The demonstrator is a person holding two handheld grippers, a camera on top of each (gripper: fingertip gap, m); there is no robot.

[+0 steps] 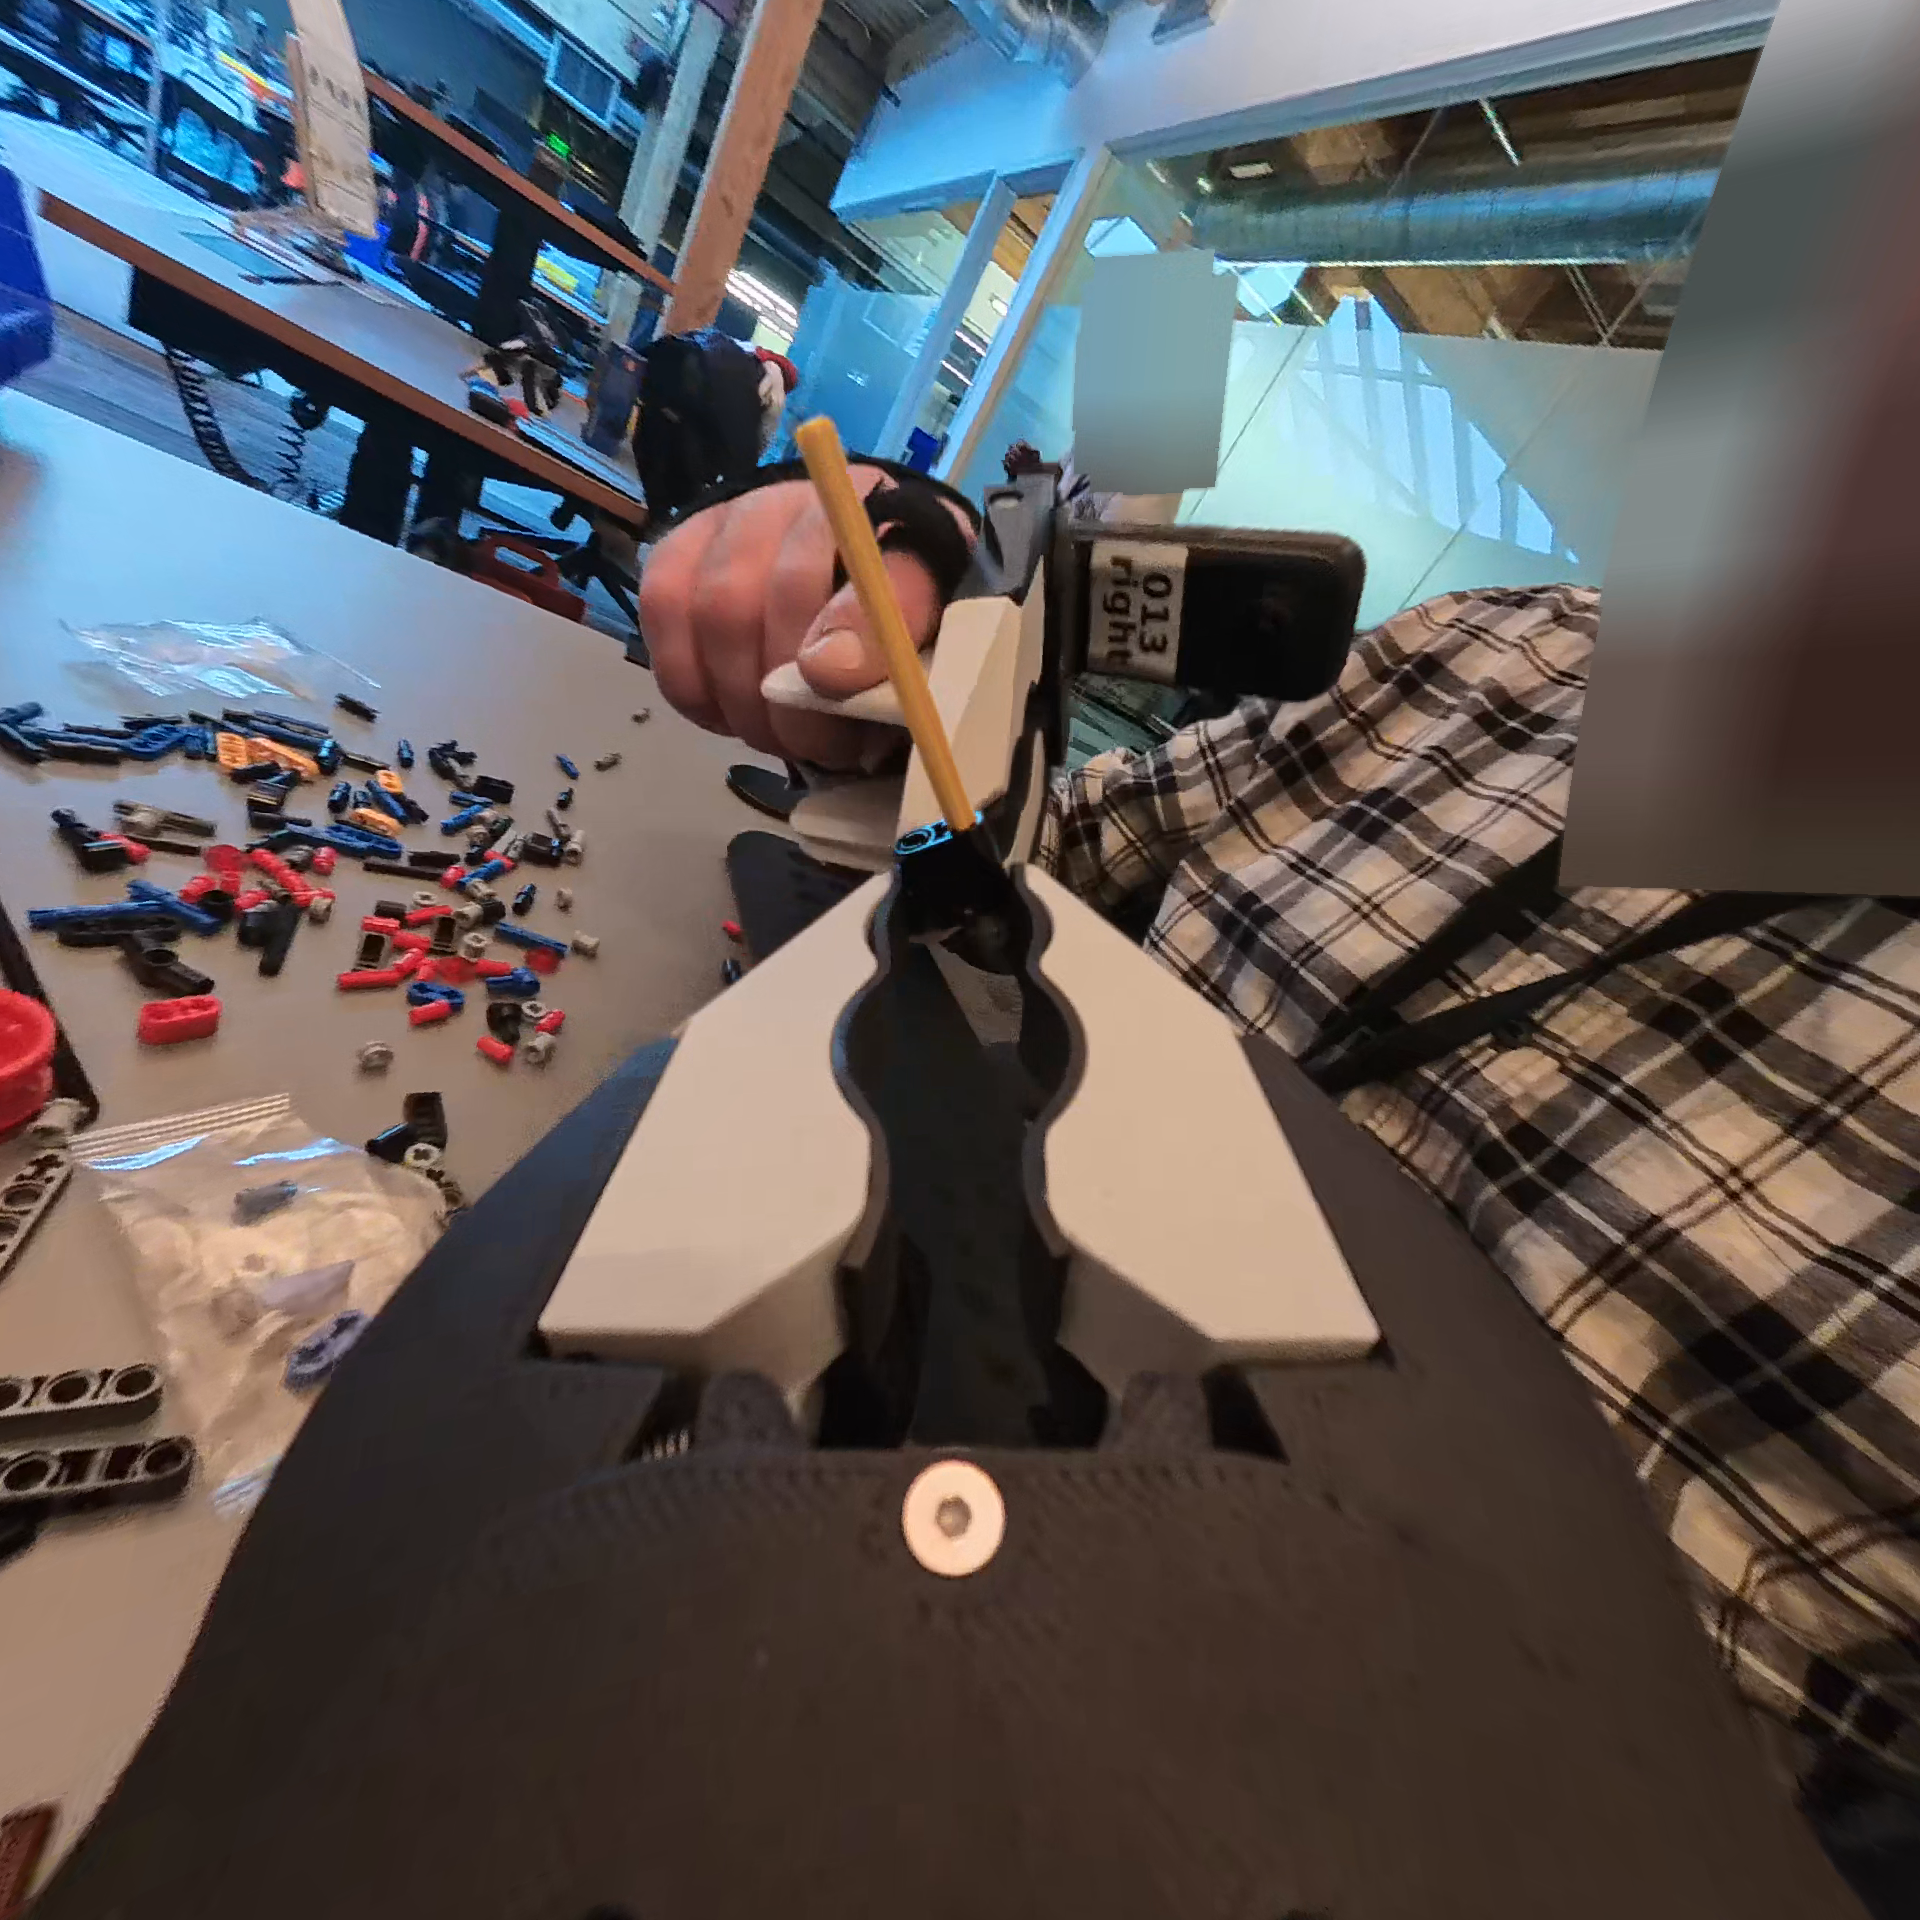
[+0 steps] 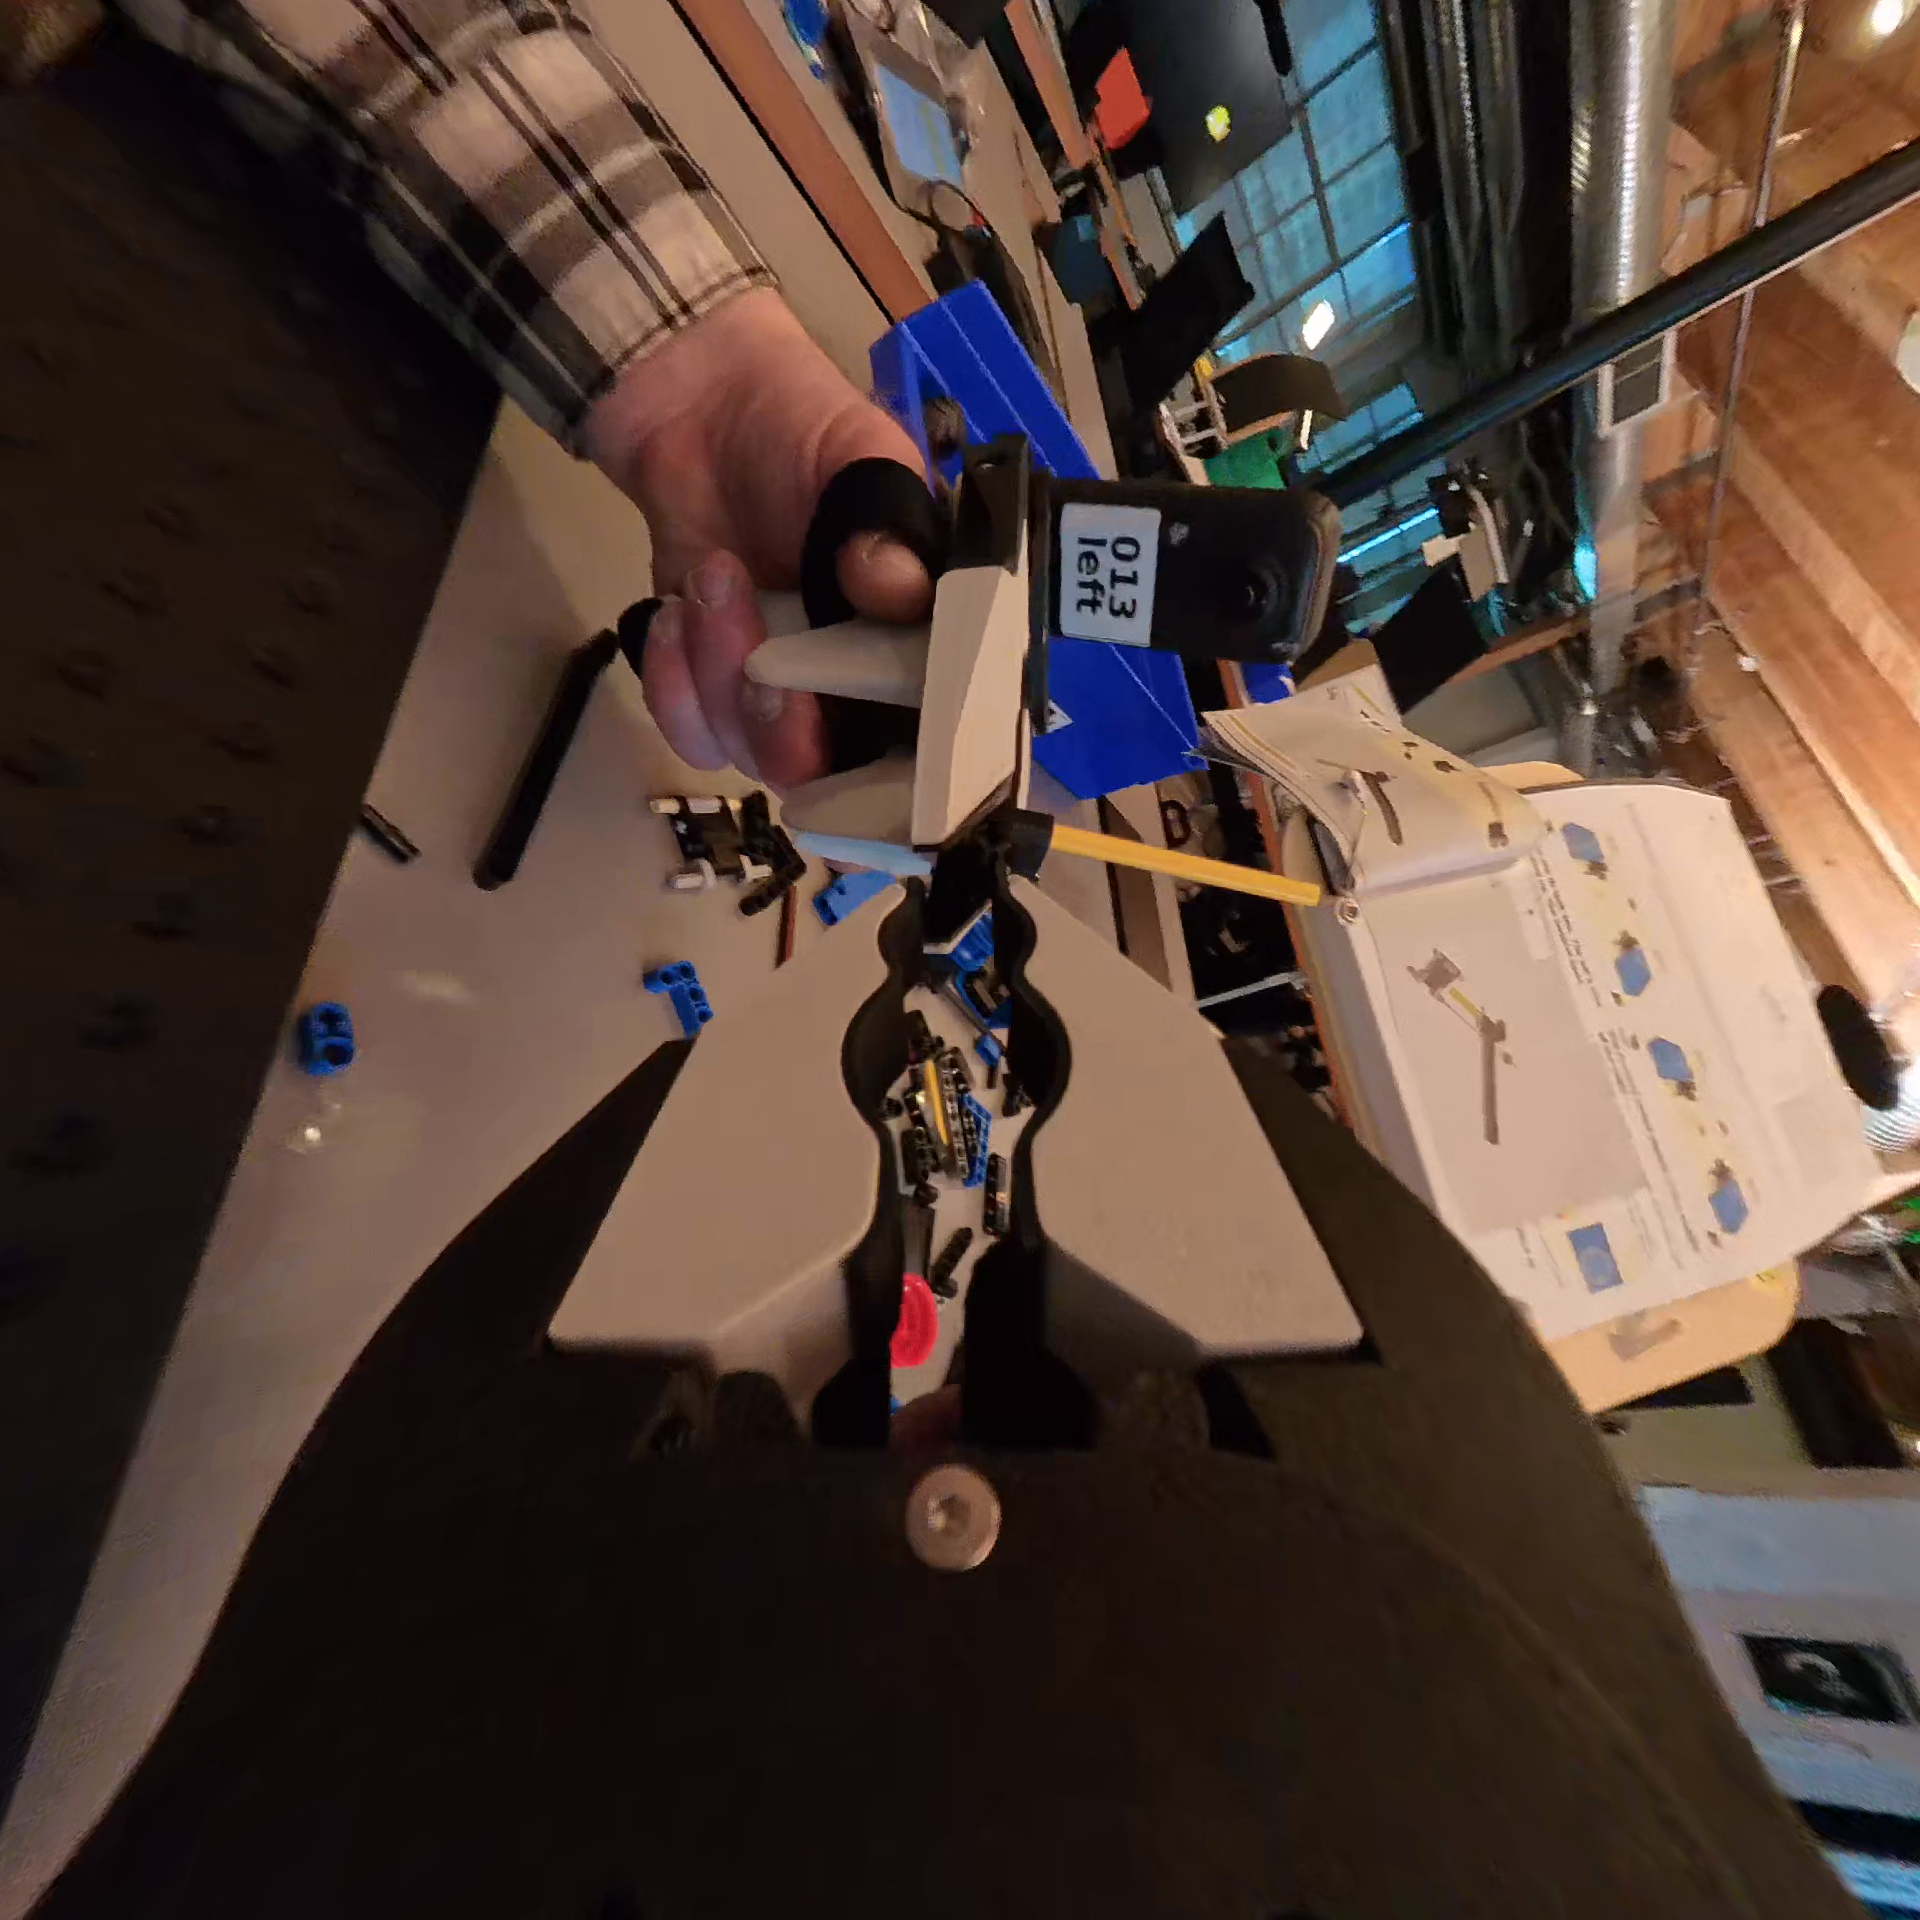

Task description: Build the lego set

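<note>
Holding one yellow axle (image 1: 888, 623) in one black connector (image 1: 940, 868), you've got both grippers, left (image 1: 951, 883) and right (image 2: 961, 883), with jaws clamped on it above the worktop (image 1: 582, 665), loose pieces (image 1: 312, 883) scattered below.

- The black connector (image 1: 940, 847) sits half buried between the left hand-held gripper's (image 1: 951, 883) tips; its lower part is out of sight.
- Where the yellow axle (image 1: 888, 623) ends inside it can't be made out.
- The red wheel (image 1: 21, 1055) is cut by the left edge.
- Pieces on the counter (image 2: 436, 935) are blurred.
</note>
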